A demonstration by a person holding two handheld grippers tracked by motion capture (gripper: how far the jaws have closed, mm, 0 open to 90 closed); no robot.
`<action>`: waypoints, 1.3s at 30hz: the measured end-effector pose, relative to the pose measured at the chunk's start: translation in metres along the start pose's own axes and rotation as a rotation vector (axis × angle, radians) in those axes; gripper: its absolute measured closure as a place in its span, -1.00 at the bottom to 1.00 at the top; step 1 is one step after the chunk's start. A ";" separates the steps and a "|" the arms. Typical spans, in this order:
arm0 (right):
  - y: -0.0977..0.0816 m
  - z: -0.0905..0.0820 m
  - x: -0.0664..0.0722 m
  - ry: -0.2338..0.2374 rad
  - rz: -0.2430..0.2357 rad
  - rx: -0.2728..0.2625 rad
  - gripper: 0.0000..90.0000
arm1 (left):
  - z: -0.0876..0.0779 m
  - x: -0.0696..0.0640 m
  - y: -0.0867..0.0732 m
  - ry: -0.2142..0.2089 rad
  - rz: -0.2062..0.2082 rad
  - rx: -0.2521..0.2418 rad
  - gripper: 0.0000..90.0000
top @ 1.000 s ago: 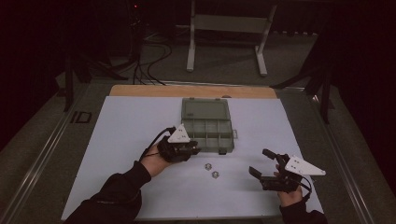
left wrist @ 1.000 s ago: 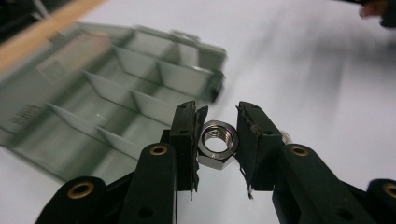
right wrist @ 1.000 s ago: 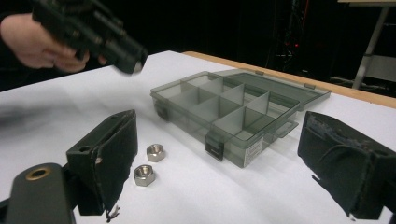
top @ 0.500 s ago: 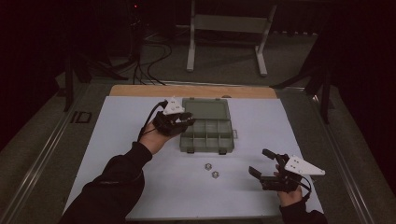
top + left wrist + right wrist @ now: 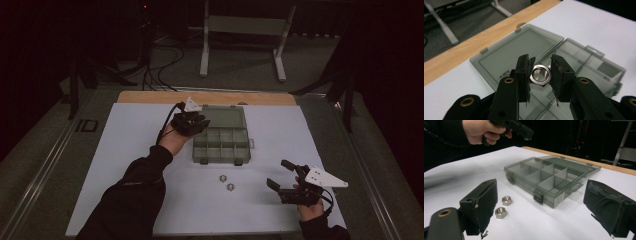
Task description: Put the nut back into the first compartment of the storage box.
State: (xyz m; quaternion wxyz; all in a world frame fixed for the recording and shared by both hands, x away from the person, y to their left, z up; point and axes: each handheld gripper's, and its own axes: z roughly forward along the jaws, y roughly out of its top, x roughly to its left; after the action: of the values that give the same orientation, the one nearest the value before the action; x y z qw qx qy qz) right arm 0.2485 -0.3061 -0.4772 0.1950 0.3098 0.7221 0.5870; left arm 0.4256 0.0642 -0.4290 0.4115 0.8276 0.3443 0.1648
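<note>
My worktop (image 5: 130, 150) is covered by a pale white sheet, with a strip of bare wood (image 5: 150, 97) showing along its far edge and dull metal rails (image 5: 47, 165) running down its sides. Beyond it lies a grey carpeted floor (image 5: 240, 60), where a pale metal stand (image 5: 245, 22) rests on two long feet and black cables (image 5: 155, 60) trail to its left. The room around me is dim, and its far reaches sink into darkness.

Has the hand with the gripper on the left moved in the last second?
Yes. The left gripper, shut on a nut, went from the organizer box's near edge up to its open lid, farther from the person.
</note>
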 end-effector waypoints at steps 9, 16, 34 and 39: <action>0.000 0.000 0.000 0.002 -0.001 0.001 -0.73 | 0.023 0.011 -0.018 0.014 -0.057 0.063 0.52; 0.000 0.000 0.000 0.006 0.001 0.004 -0.73 | 0.039 0.013 -0.032 0.001 -0.084 0.084 0.52; 0.000 0.000 0.000 0.007 0.000 0.007 -0.73 | 0.027 0.009 -0.032 0.015 -0.122 0.034 -0.06; 0.000 0.000 0.000 0.005 0.001 0.006 -0.73 | 0.014 0.005 -0.027 -0.016 -0.127 0.033 -0.38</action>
State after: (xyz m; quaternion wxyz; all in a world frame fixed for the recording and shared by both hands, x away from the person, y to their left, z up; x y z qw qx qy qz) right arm 0.2479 -0.3060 -0.4774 0.1919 0.3091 0.7243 0.5857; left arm 0.4249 0.0714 -0.4590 0.4103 0.8119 0.3956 0.1261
